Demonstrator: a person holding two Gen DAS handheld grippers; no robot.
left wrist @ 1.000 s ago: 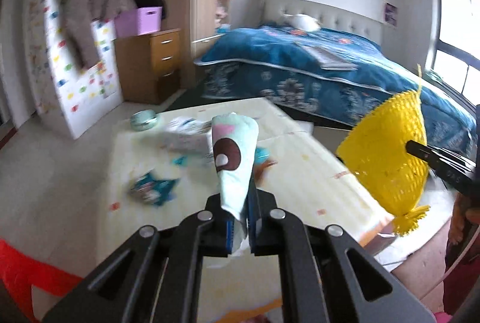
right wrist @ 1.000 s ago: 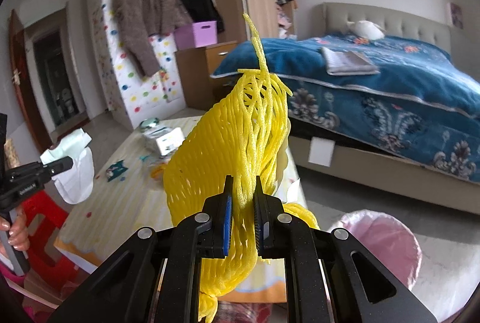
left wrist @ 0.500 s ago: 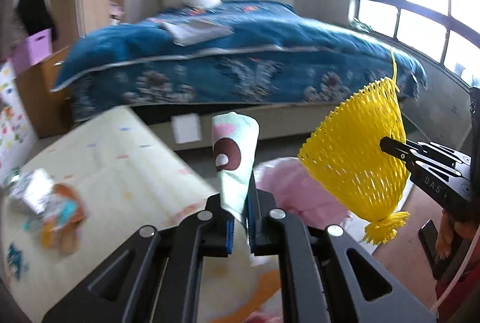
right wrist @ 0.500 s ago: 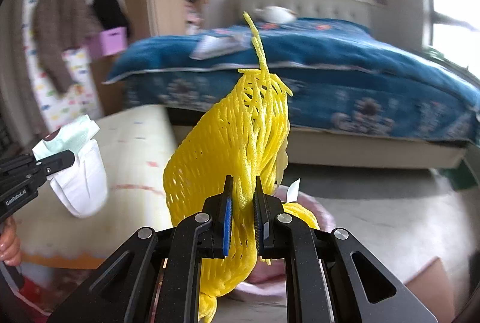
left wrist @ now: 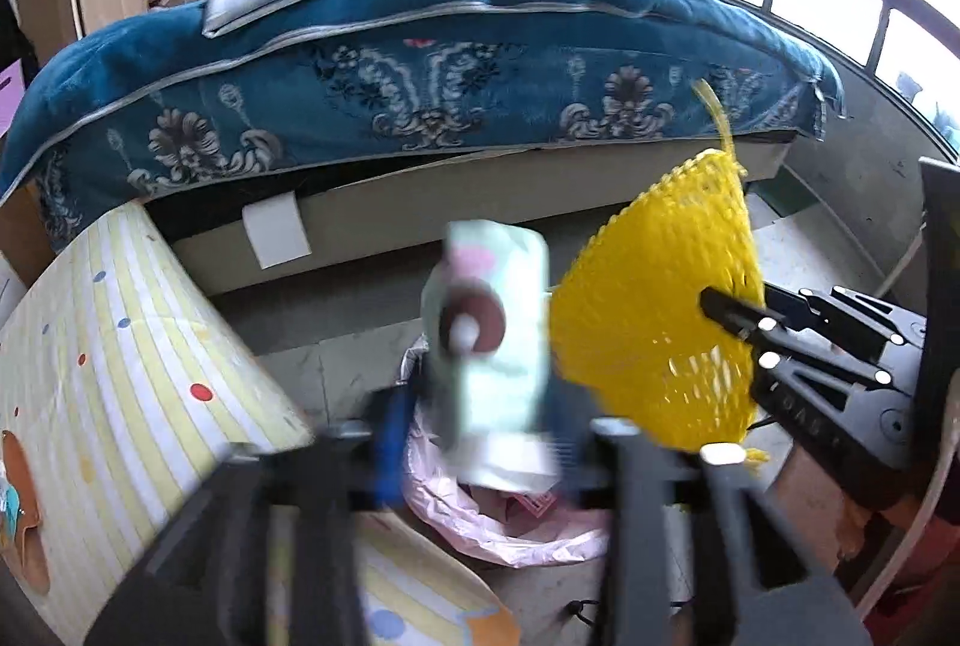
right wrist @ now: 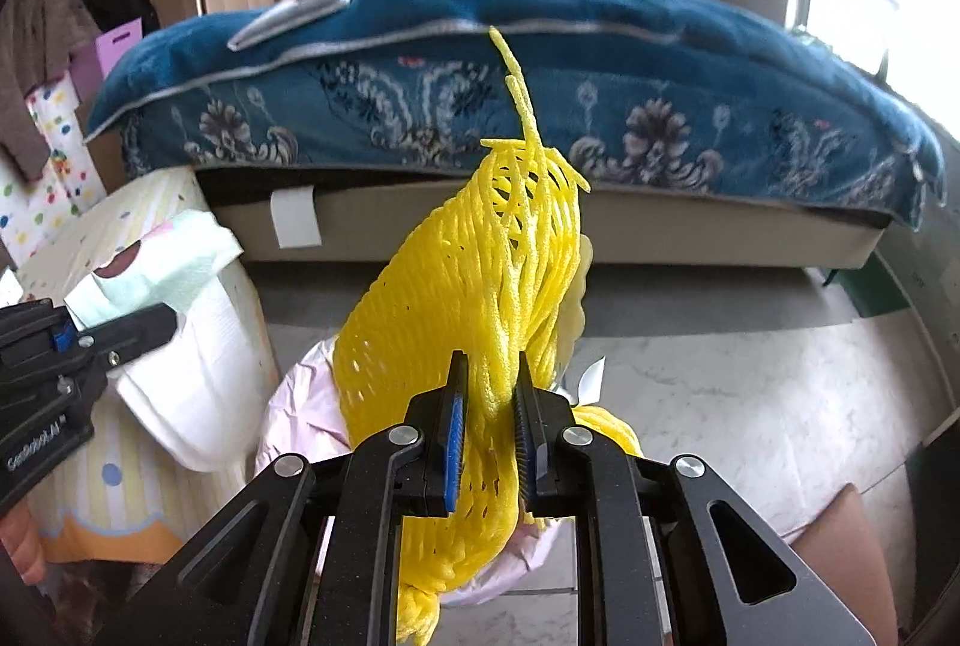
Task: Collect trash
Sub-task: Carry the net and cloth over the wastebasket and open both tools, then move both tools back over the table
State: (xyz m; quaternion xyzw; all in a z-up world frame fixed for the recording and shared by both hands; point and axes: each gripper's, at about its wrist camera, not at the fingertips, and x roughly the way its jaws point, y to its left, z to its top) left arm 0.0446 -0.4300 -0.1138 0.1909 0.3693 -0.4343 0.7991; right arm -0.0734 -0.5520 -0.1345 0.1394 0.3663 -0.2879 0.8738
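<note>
1. Dropping both pieces of trash into the pink bin bag (left wrist: pixel 510 526) on the floor, just beside the striped bench (left wrist: pixel 120 346) and in front of the bed (left wrist: pixel 420 75).
2. Left hand-held gripper (left wrist: pixel 480 442): jaws just been opening, now wide and blurred, with the white wrapper (left wrist: pixel 498 340) between them, loose and tipping, directly over the bag's mouth. Keep wide and hold steady over the opening until the wrapper falls clear; avoid snagging it on a blue pad.
3. Right hand-held gripper (right wrist: pixel 487 430): jaws just been opening, now narrow, with the yellow foam net (right wrist: pixel 468 286) between the pads and barely pinched, if at all; cannot tell for certain. Spread wider, since springy mesh tends to cling to pad ribs.
4. Center the net over the pink bag seen beneath it in the right wrist view before letting go; much of it hangs toward the bare floor side.
5. Give a small shake if mesh stays hooked.
6. Watch for light pieces drifting out past the bag's rim; lower closer before release if needed.
</note>
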